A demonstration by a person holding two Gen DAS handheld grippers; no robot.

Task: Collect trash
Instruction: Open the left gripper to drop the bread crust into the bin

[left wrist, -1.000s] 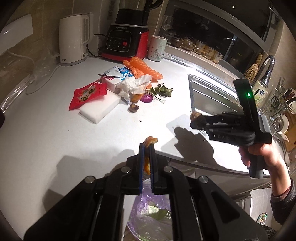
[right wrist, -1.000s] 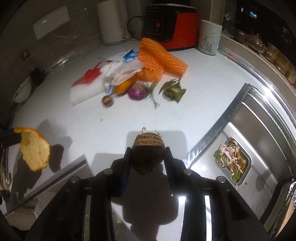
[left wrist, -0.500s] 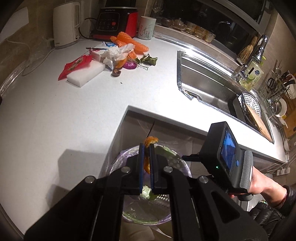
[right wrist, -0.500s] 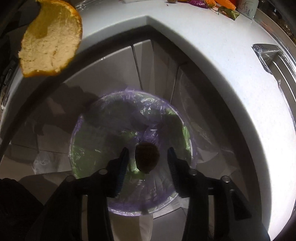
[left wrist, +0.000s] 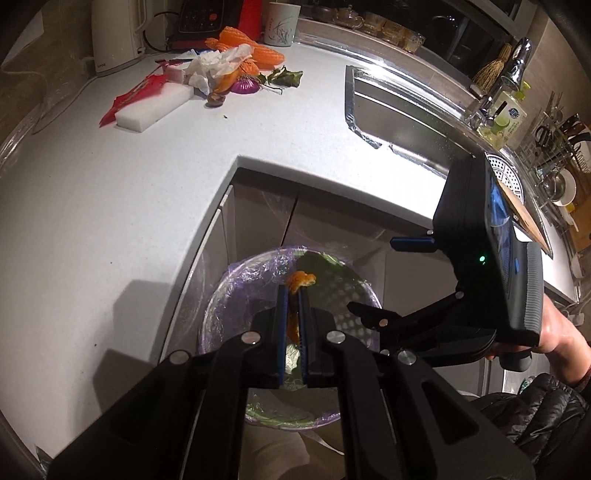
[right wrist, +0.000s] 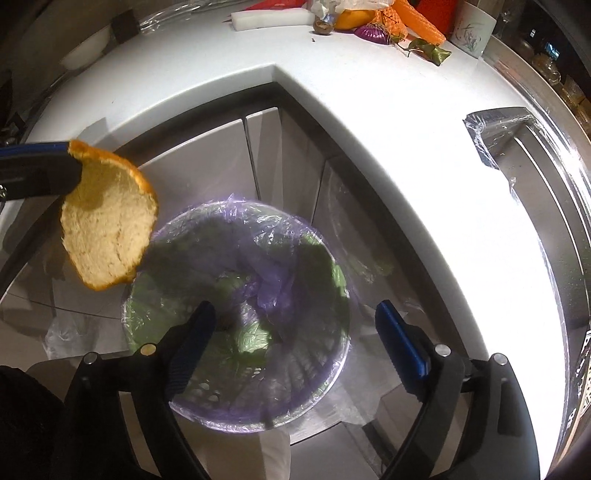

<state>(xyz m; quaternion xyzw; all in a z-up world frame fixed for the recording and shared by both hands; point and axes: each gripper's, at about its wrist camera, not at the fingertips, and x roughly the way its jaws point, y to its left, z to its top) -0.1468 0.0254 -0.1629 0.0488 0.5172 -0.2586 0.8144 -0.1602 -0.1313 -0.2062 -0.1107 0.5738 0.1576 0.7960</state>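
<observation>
A waste bin (right wrist: 327, 387) lined with a purple bag stands on the floor in the inner corner of the white counter (left wrist: 110, 221). My left gripper (left wrist: 293, 291) is shut on a piece of orange peel (left wrist: 301, 279) and hangs over the bin's left rim. In the right wrist view the peel (right wrist: 107, 225) shows its pale inside. My right gripper (right wrist: 295, 310) is above the bin's mouth. Its jaws are opening wide with nothing between them. In the left wrist view the right gripper (left wrist: 373, 275) hangs to the right of the peel. More trash (left wrist: 229, 70) lies piled at the counter's back.
The pile holds orange mesh (left wrist: 258, 51), tissue, a purple onion (left wrist: 243, 86), leaves (left wrist: 286, 78), a red packet (left wrist: 136, 92) and a white foam block (left wrist: 155, 107). A kettle (left wrist: 116, 33), a blender and a mug (left wrist: 282, 24) stand behind. The steel sink (left wrist: 406, 122) lies right.
Both grippers moved off the counter and down over the bin. The right gripper opened and the brown round thing it held is gone from its jaws. The left still pinches the peel.
</observation>
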